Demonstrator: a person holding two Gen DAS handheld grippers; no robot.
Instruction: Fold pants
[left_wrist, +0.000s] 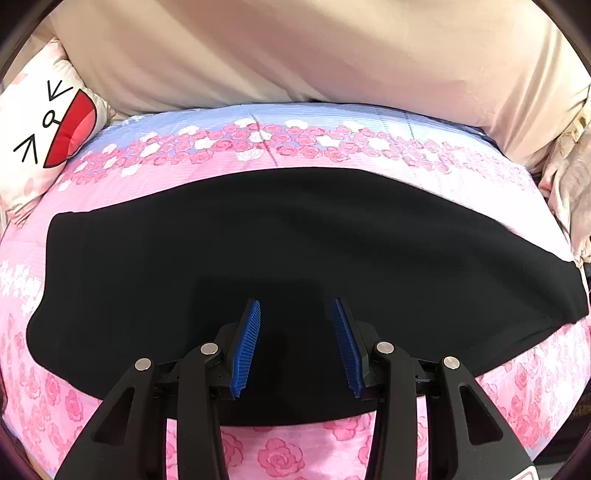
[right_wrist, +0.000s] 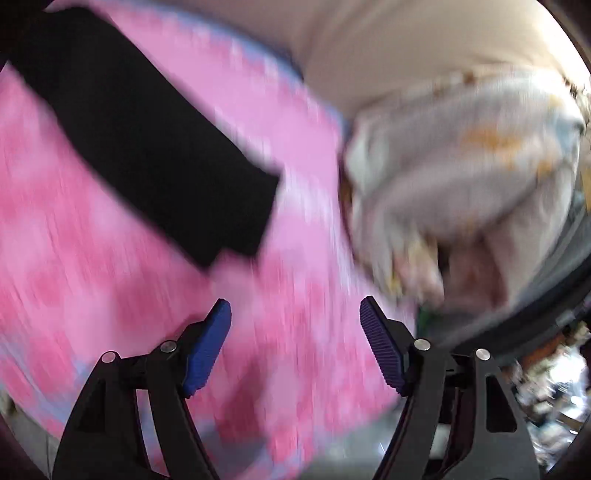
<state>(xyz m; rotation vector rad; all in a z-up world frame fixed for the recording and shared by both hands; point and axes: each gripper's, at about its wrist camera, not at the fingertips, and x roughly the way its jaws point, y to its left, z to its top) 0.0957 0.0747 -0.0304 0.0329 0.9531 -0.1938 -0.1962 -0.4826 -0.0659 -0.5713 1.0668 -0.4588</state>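
Black pants (left_wrist: 280, 251) lie flat across the pink rose-print bedspread (left_wrist: 332, 155), stretching from left to right. My left gripper (left_wrist: 297, 306) is open and empty, hovering over the near edge of the pants around their middle. In the blurred right wrist view, one end of the pants (right_wrist: 155, 140) lies at the upper left. My right gripper (right_wrist: 295, 306) is open and empty above bare bedspread (right_wrist: 110, 295), a short way below and right of that end.
A beige quilt (left_wrist: 295, 51) is piled along the far side of the bed. A white cartoon-face pillow (left_wrist: 40, 133) sits at the far left. A bundle of pale printed fabric (right_wrist: 461, 177) lies at the right edge of the bed.
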